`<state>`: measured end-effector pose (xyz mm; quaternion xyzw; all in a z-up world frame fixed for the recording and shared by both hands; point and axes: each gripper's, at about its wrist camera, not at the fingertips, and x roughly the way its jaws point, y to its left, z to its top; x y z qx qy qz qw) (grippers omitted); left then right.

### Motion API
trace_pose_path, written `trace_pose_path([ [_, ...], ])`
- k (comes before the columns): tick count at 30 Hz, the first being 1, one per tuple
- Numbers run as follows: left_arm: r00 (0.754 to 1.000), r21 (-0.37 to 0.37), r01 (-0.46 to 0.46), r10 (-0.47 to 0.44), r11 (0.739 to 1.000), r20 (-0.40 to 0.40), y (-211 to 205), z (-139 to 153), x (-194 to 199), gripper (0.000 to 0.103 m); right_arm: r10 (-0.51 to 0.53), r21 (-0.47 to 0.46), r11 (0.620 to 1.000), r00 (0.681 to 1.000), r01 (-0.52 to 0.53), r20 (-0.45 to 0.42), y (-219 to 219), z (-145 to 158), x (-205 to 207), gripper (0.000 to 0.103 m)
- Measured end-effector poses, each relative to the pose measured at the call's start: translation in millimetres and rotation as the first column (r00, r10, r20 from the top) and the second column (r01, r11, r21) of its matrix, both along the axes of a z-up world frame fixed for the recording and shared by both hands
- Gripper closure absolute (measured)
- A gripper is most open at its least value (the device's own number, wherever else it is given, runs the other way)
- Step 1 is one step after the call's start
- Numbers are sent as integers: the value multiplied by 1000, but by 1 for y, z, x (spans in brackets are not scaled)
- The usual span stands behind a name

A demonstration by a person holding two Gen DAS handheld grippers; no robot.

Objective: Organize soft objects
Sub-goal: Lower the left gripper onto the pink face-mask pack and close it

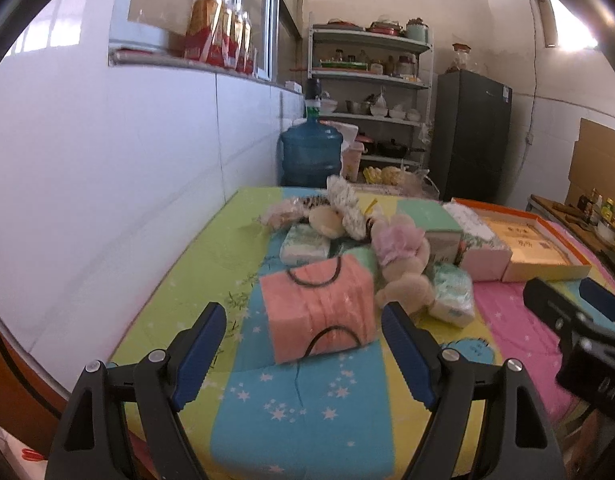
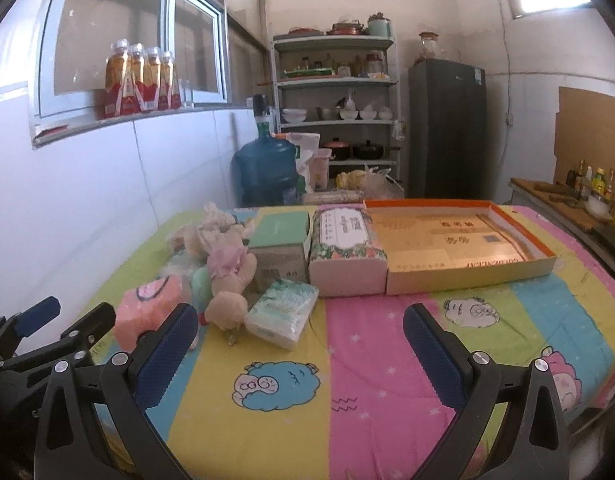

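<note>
A desk is carrying a bright striped cloth printed with stars and cartoon sheep, and it is standing against a white tiled wall. At its far right an open, shallow orange-rimmed box is lying flat. Just beside it a floral tissue pack is sitting, touching a green-topped carton on its other side.

The soft objects are lying heaped on the left half of the desk. Nearest the left gripper a pink wrapped block with black hair ties around it is sitting on the cloth, tilted slightly. Its fingers are standing spread wide, one on each side of the near end of the block, without pressing it. Right of the block a row of cream plush balls with a pink frilly scrunchie is lying, and beyond that a small pack of tissues in clear wrap.

The right gripper is hovering over the bare pink and yellow stripes, its fingers spread apart with nothing between them, well apart from the tissue pack.
</note>
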<state>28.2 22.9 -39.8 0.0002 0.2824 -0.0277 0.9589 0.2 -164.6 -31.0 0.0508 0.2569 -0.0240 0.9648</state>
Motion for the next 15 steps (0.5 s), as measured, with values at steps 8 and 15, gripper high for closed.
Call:
trace_pose_path([
  [8,996,-42,63,-66,997,-62,17,-21,31,23,41,45,998,997,-39,-59,-1,-24,24,0],
  [15,990,-74,82,-90,994,-110,34,-37,56,23,68,62,996,994,-62,-86,0,-37,44,0],
])
